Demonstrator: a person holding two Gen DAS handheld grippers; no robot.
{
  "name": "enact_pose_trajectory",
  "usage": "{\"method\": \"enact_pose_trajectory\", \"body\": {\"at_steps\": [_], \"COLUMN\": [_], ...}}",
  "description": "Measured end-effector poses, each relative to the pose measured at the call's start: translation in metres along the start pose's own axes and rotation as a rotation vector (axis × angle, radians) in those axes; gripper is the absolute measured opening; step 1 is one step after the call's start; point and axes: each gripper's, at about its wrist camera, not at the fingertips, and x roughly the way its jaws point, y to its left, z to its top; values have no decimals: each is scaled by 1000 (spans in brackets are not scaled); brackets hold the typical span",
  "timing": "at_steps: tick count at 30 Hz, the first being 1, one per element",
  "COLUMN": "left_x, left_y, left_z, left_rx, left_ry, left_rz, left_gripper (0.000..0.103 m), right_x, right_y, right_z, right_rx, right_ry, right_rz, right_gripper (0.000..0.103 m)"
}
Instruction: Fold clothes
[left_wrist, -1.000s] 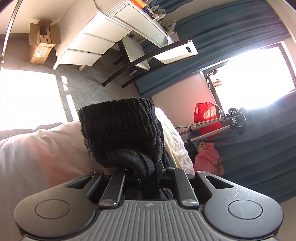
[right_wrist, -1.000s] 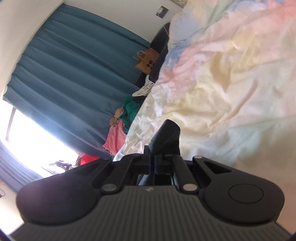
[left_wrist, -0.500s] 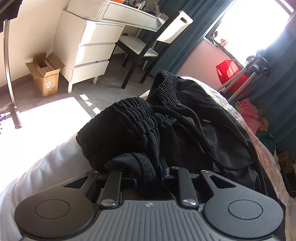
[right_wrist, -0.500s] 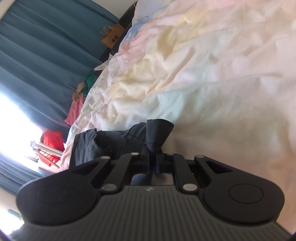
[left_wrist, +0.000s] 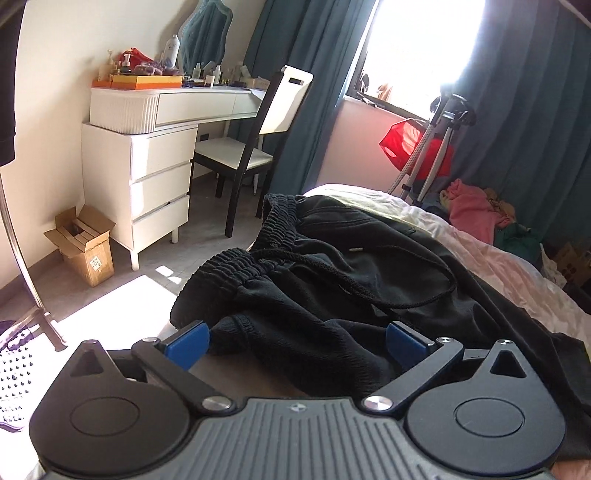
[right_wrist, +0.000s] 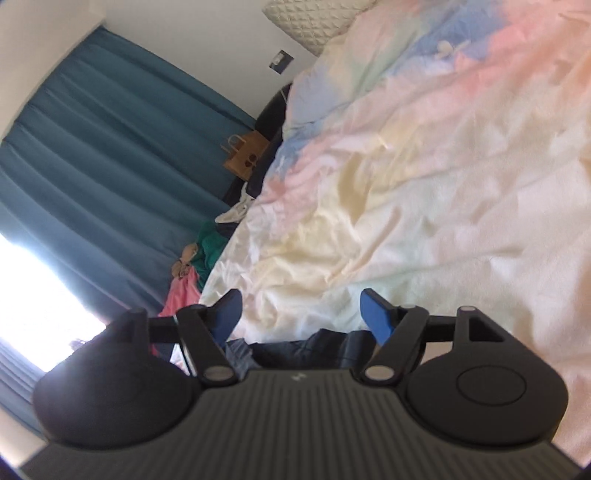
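Both tongs, left (left_wrist: 295, 341) and right (right_wrist: 301, 314), are opening, gripping nothing; the black drawstring joggers (left_wrist: 351, 280) lie rumpled on the bed (right_wrist: 424, 192), folding apparently unfinished.

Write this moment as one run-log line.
garment: black pants on bed | left gripper: opening, not gripping | right gripper: opening, not gripping

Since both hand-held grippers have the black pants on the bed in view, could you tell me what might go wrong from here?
1. The black pants lie bunched, waistband crumpled; folding now could lock in creases.
2. The loose drawstring loops across the fabric and might snag on the left hand-held gripper, whose jaws are opening.
3. The waistband end sits near the bed edge, so the pants might slip toward the floor.
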Motion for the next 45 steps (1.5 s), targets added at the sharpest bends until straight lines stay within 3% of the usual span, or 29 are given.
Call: {"method": "enact_pose_trajectory", "body": {"at_steps": [4, 7, 11, 19, 24, 30, 34, 40, 45], "left_x": [-14, -11, 0, 33, 60, 88, 99, 111, 120], "left_y": [-30, -59, -114, -239, -284, -281, -264, -247, -238], "left_z": [7, 11, 12, -17, -47, -70, -72, -76, -69], "left_rx": [2, -37, -15, 209, 377, 385, 338, 310, 253], "left_ry": [-81, -109, -140, -186, -184, -147, -105, -75, -59], "left_rz": [-33, -111, -182, -254, -254, -260, -279, -258, -261], "left_gripper": [103, 103, 103, 103, 103, 103, 103, 103, 103], "right_x": [-3, -4, -2, -4, 0, 6, 18, 60, 94], "right_y": [25, 45, 70, 102, 110, 115, 107, 76, 68], "right_z": [-7, -23, -46, -82, -101, -129, -144, -163, -164], "right_rx": [-66, -94, -166, -369, -421, -459, -400, -178, -29], "right_ry": [64, 128, 193, 227, 257, 316, 391, 460, 486], "right_rz": [85, 157, 186, 177, 171, 155, 124, 53, 69], "right_gripper": [75, 75, 75, 75, 75, 75, 75, 74, 73]}}
